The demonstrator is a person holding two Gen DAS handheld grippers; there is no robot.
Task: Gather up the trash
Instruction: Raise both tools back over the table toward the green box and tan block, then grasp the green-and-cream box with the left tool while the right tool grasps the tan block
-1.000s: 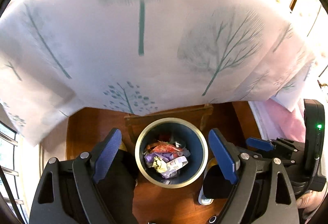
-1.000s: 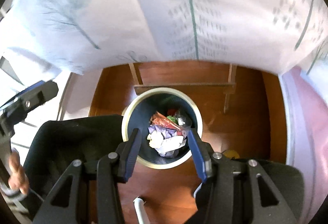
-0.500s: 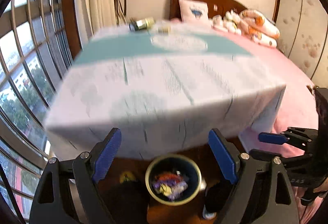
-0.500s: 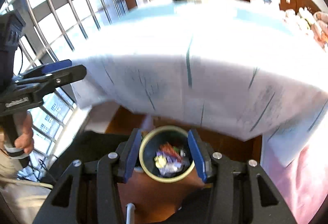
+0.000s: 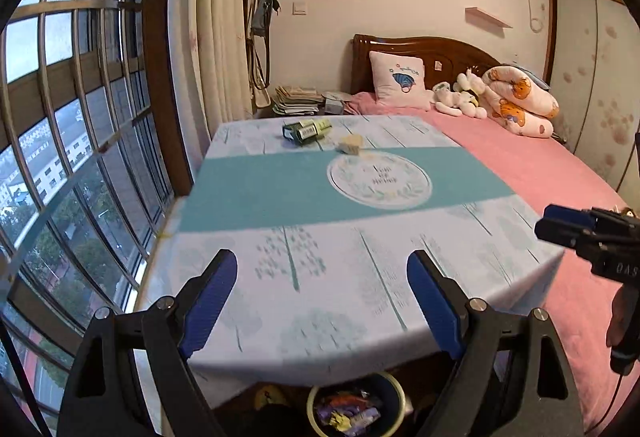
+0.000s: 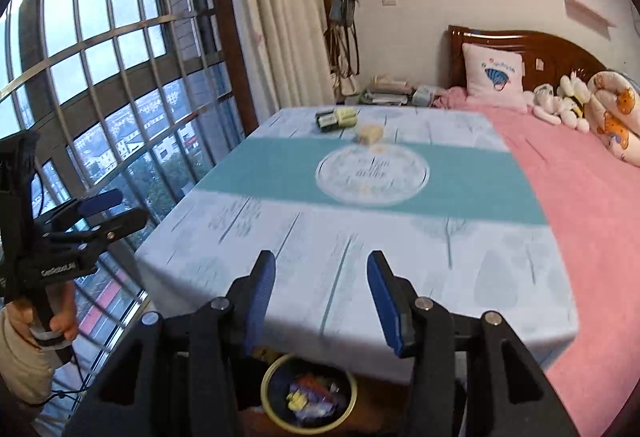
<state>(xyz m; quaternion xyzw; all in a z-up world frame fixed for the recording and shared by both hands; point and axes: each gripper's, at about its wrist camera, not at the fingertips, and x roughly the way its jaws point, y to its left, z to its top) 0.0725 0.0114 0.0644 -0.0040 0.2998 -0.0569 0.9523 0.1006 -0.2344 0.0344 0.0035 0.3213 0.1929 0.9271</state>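
Both empty, released grippers, left gripper and right gripper, have risen from the trash bin to above the counter, revealing a green carton.

Matt printed cloth covers the table — glossy wood headboard far right, crumpled shiny wrappers in the bin.
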